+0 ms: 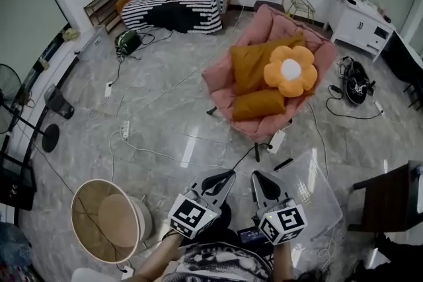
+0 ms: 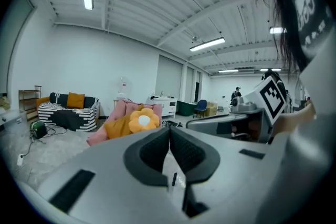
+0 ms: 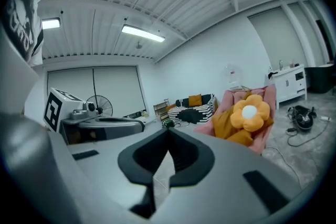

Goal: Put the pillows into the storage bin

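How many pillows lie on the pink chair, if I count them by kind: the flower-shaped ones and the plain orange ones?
Flower-shaped pillow: 1
Plain orange pillows: 2
Total on the pink chair: 3

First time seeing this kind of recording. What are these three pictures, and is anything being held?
No robot: a person holds a two-jaw gripper in each hand. The wide picture comes from a camera on the person's head, looking down; the left gripper and right gripper show at its bottom. The other two come from cameras riding on each gripper. Both pairs of jaws are closed, holding nothing. Ahead, a pink chair holds orange pillows and a flower pillow. A clear storage bin stands on the floor beside the right gripper.
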The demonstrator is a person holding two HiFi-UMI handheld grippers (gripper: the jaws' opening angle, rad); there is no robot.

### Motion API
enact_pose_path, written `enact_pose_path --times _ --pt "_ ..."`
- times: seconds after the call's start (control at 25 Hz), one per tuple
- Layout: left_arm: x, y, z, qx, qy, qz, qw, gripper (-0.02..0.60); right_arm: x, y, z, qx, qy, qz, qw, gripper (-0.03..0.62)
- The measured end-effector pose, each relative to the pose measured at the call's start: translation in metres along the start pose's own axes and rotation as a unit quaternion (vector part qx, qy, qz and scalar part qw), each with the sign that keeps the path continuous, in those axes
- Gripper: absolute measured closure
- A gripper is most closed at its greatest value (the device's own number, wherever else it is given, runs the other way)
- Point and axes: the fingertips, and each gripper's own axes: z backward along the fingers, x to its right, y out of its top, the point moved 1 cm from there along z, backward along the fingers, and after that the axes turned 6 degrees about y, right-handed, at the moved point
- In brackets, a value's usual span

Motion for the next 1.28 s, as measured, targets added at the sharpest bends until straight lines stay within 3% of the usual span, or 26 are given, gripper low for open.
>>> enact_pose_path --times 0.36,0.64,1.04,1.28 --pt "-0.12 -0.002 -0.057 -0.049 0.013 -0.007 0.9987 0.568 0.062 0.027 -0.111 -0.028 -0.001 -0.012 1.0 0.595" --pt "-0.192 0.012 -0.093 -0.041 0.018 -0.02 0.9988 0.568 0.098 0.049 -0.161 -0.037 -0.029 -0.009 0.999 0.595" --pt "-0.223 0.019 -0.104 -0.024 0.05 0.024 0.9982 0.568 0.122 0.065 -0.195 -0.049 -0.036 0.002 0.998 0.595" --pt "-0.229 0.021 -0.124 -0.017 0.047 0.031 0.9983 0.568 0.147 0.068 -0.211 -0.058 -0.043 0.006 0.997 0.595"
